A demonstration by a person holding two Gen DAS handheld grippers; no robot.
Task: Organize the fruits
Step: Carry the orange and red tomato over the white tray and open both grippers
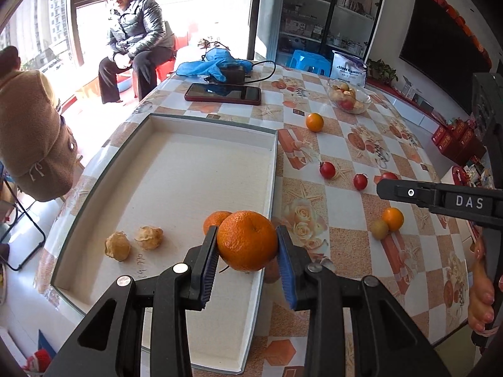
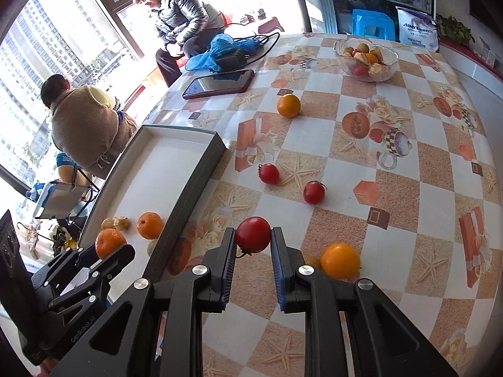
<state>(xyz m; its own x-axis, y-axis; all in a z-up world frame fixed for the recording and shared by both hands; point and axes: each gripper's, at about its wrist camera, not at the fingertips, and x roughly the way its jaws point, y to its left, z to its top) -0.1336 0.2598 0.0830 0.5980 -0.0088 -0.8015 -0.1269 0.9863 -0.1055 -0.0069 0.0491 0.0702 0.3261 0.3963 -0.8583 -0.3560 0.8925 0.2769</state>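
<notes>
The left gripper [image 1: 246, 242] pinches a tangerine [image 1: 246, 240] above the tray [image 1: 188, 163], the right gripper [image 2: 253, 242] a tomato [image 2: 253, 234] above the table [image 2: 393, 188]; I'd worry either round fruit squirts free and rolls, or the tomato bruises.

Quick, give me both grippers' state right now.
Left gripper: shut on the mandarin, above the tray.
Right gripper: shut on the red tomato.
</notes>
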